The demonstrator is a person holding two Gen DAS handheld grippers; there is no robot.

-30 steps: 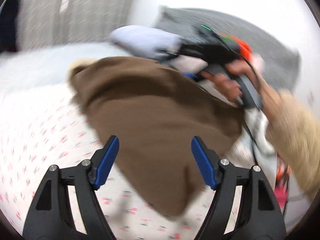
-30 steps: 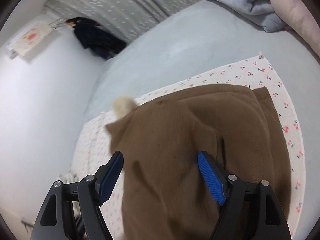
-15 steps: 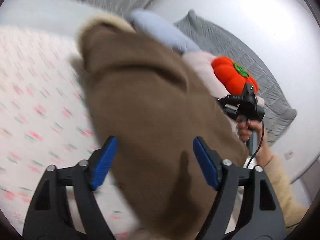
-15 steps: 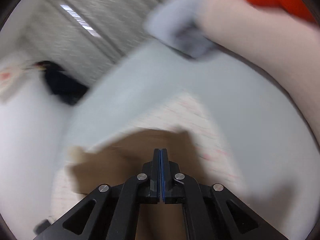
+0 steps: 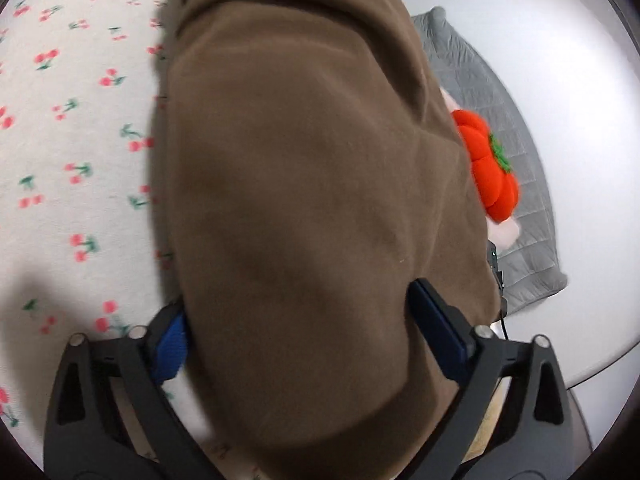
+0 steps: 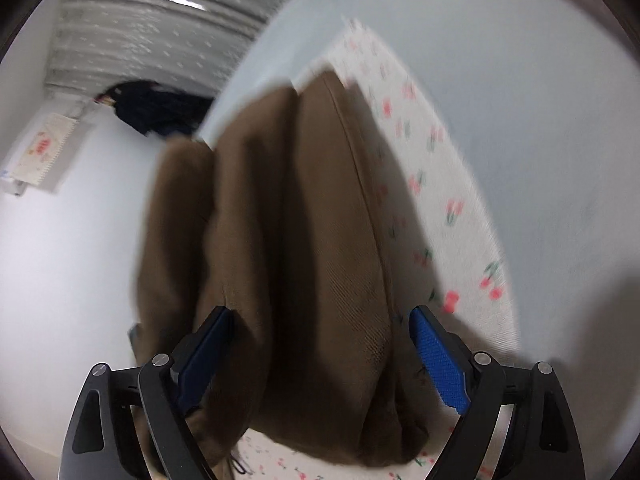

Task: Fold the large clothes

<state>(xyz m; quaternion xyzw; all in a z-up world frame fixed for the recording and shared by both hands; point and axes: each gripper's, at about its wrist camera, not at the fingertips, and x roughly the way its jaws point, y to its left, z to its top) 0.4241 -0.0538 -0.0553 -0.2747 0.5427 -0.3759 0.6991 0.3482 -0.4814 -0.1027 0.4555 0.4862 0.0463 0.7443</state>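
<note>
Presently, item one: brown garment (image 5: 304,184), bunched lengthwise on the cherry-print sheet (image 5: 68,92), filling the centre of both wrist views; I judged it gathered there so the next fold could start from a near edge.
Item two: left gripper (image 5: 298,340), jaws spread, cloth between the blue pads but unpinched.
Item three: right gripper (image 6: 320,344), jaws likewise spread astride the folds (image 6: 304,220).
Item four: orange plush pumpkin (image 5: 490,172), right of frame, on the grey quilt (image 5: 516,128), apart from the work.
</note>
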